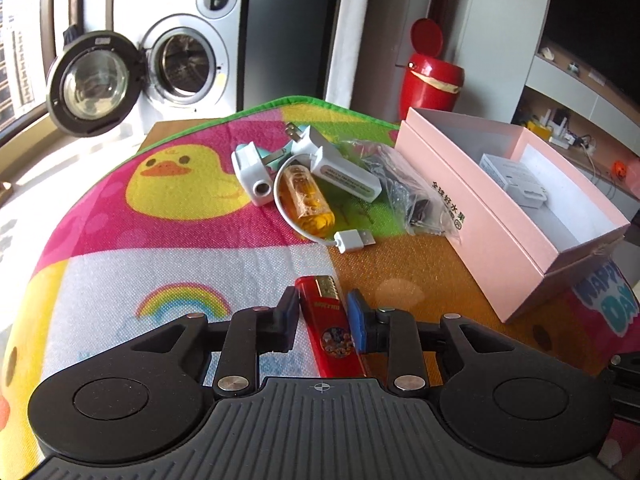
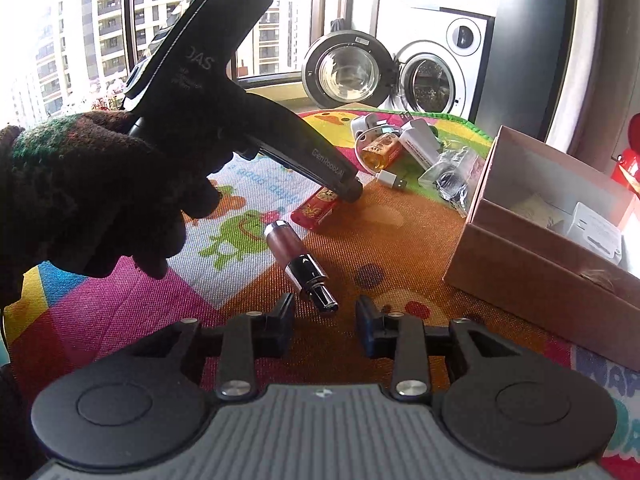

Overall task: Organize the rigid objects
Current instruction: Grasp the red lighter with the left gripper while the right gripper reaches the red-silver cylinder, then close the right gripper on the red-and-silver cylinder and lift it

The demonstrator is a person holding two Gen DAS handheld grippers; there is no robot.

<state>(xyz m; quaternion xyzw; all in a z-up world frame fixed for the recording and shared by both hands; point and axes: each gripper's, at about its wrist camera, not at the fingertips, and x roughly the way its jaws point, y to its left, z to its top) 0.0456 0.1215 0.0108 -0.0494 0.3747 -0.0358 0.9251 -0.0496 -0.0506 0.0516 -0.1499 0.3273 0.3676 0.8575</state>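
Observation:
A red lighter (image 1: pixel 330 320) lies on the colourful mat between the fingers of my left gripper (image 1: pixel 323 312); the jaws stand close on both its sides, and contact is unclear. The lighter also shows in the right wrist view (image 2: pixel 316 206) under the left gripper's tip. My right gripper (image 2: pixel 326 314) is open, just short of a brown and silver tube (image 2: pixel 300 262) lying on the mat. An open pink box (image 1: pixel 476 208) holds a white item (image 1: pixel 514 178). A yellow bottle (image 1: pixel 310 196), white chargers (image 1: pixel 256 172) and a USB cable (image 1: pixel 354 240) lie behind.
A clear bag with dark parts (image 1: pixel 408 192) lies beside the box. A washing machine (image 1: pixel 180 64) with its door open stands behind the table. A red bin (image 1: pixel 430 76) stands on the floor. The gloved hand (image 2: pixel 92 192) holds the left gripper.

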